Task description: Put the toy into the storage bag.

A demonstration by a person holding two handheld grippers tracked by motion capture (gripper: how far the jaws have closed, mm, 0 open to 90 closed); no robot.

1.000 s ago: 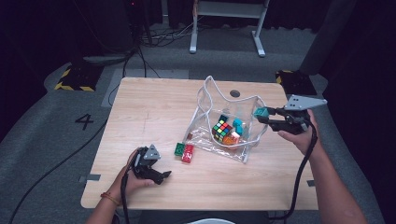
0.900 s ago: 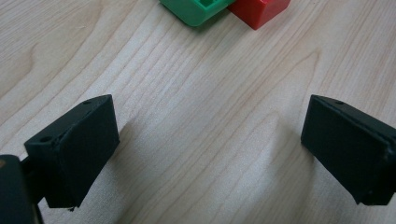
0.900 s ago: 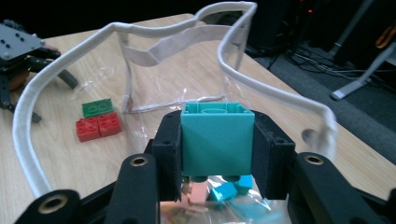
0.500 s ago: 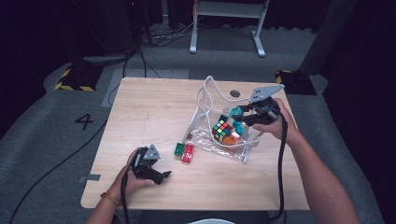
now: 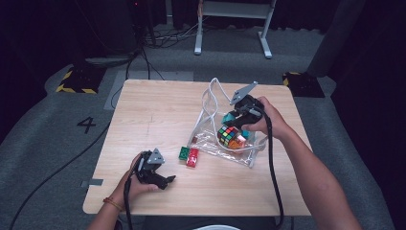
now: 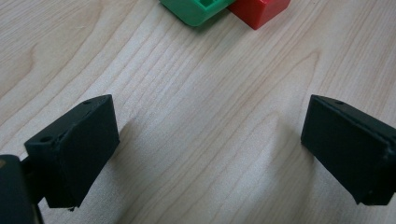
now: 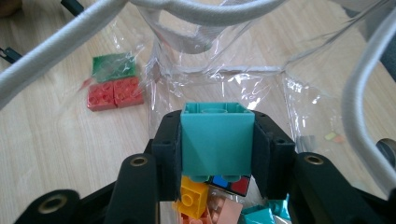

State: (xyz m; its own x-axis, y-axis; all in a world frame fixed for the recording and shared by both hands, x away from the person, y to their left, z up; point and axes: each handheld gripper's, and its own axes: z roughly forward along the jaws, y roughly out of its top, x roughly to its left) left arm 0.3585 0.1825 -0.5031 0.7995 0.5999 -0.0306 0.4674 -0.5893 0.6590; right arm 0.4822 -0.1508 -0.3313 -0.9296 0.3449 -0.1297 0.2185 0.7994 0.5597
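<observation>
A clear plastic bag (image 5: 210,127) with white cord handles (image 7: 60,44) stands open at the table's right of centre. My right gripper (image 5: 234,117) is over its mouth, shut on a teal brick (image 7: 217,137) (image 5: 231,116). Below it inside the bag lie a colourful puzzle cube (image 5: 230,135), a yellow brick (image 7: 192,196) and a peach-coloured brick (image 7: 224,210). A green brick (image 5: 184,154) (image 6: 196,8) and a red brick (image 5: 193,157) (image 6: 259,10) lie together on the wood just left of the bag. My left gripper (image 5: 162,181) (image 6: 210,149) rests open near the front edge, nothing between its jaws.
The wooden table (image 5: 153,115) has bare room across its left and back. A grey floor with a number marking (image 5: 87,124) surrounds it, and cables and a white stand (image 5: 232,12) lie beyond the far edge.
My right gripper has carried the teal brick leftward from beyond the bag's right side to above its open mouth. The left gripper has stayed put.
</observation>
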